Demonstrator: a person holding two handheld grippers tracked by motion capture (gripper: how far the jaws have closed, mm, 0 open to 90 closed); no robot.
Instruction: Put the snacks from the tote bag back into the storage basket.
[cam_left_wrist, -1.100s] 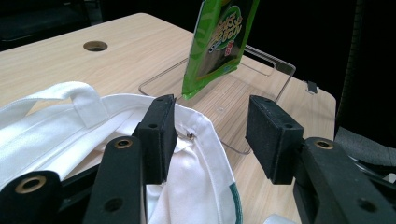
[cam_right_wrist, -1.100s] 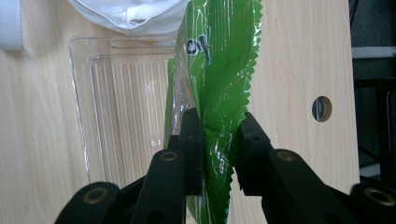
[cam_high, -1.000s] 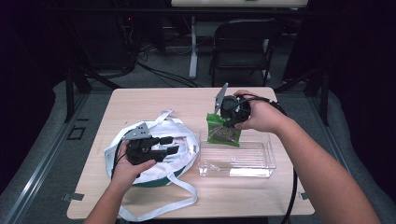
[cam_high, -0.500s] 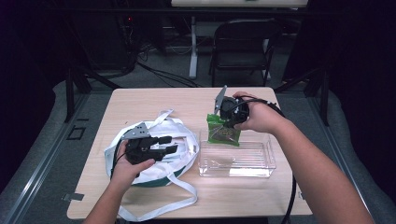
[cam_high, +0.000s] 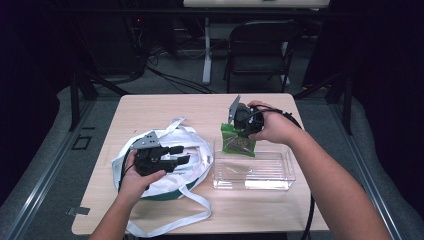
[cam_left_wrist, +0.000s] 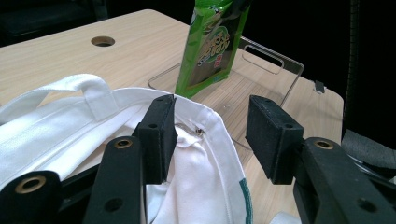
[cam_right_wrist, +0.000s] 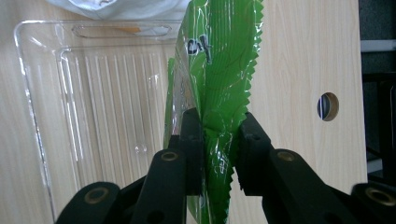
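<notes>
In the high view, the right gripper (cam_high: 239, 131) holds the green packet (cam_high: 238, 141) by its top, over the far left corner of the clear tray (cam_high: 254, 171). Compared with one second ago, the packet is in almost the same place. The left gripper (cam_high: 176, 154) stays over the white bag (cam_high: 165, 162), with no visible move.

In the left gripper view, its jaws stand wide apart above the bag's rim (cam_left_wrist: 205, 122) and grip nothing. The packet (cam_left_wrist: 209, 46) hangs beyond.

In the right gripper view, the jaws are closed on the packet's edge (cam_right_wrist: 219, 93), above the tray (cam_right_wrist: 93, 107).
</notes>
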